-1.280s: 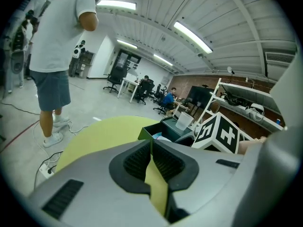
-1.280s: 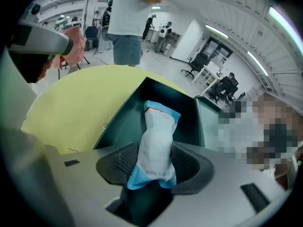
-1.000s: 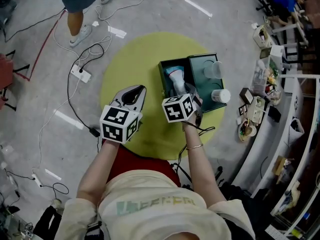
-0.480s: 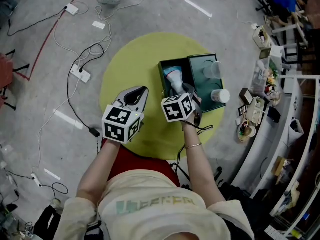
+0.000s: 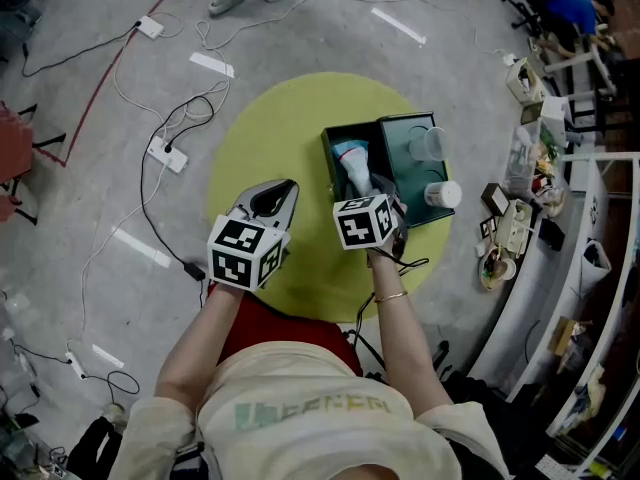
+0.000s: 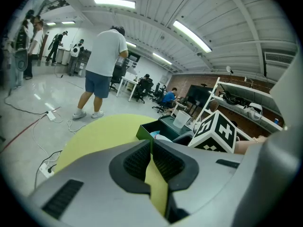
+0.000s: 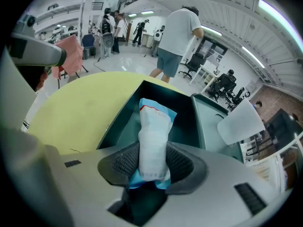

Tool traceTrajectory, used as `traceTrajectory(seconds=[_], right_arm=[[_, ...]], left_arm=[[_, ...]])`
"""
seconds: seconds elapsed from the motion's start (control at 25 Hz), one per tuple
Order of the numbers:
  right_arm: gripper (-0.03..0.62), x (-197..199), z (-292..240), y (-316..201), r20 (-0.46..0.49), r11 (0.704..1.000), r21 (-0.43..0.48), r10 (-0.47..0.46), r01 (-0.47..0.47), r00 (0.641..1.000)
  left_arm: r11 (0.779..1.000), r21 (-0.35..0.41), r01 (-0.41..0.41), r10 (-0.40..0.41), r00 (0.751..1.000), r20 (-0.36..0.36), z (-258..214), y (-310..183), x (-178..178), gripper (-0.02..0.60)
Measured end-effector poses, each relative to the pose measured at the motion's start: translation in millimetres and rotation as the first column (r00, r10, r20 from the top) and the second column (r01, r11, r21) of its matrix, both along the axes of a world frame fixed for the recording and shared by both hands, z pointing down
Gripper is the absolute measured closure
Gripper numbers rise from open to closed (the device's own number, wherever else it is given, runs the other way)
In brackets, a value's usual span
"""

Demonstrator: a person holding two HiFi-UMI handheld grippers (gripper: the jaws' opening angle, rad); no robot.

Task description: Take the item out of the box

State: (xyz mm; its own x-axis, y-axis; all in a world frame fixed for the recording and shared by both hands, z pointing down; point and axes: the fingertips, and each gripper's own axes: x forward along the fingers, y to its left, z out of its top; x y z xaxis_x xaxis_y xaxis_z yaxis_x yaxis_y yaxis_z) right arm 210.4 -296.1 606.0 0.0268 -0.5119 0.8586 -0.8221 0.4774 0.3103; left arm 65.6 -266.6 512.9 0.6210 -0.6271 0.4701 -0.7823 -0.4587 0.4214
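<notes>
**Packet pinched, but not yet out of the box**

Packet [image 7: 154,141], white with a pale blue end, sits between the jaws of the right gripper [image 7: 153,161]. The ribbed pads [image 7: 127,162] meet it on both sides near its closer end. Those jaws have just been closing, and they stand wide because the packet itself is bulky. The grip looks fresh rather than firm, since the packet shows little squeezing.

The far end of the packet, with its red-edged seal, points down into the dark green box [image 7: 119,122]. In the head view the packet lies within the box walls, so it has not been lifted clear. The box's lid [image 5: 400,173] lies flat just beside it on the right, with a clear cup [image 5: 428,143] standing on it. Both rest on a round yellow mat [image 5: 270,138].

The left gripper [image 6: 150,159] hangs over the near side of the mat, well apart from the box. Its jaws are together with nothing between them, and only a sliver of mat shows through.

By my reading, the reach and the pinch are done. What is left is to raise the packet over the box rim and set it down outside.
</notes>
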Motion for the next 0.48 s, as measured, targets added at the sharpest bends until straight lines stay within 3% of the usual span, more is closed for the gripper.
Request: traceTrajectory(seconds=[0.48], right_arm=[[0.398, -4, -29, 16, 0.061, 0.994, 0.085, 0.058, -0.063, 0.996]], left_arm=[[0.999, 0.015, -0.047, 0.047, 0.999, -0.005, -8, 17, 4, 0.551]])
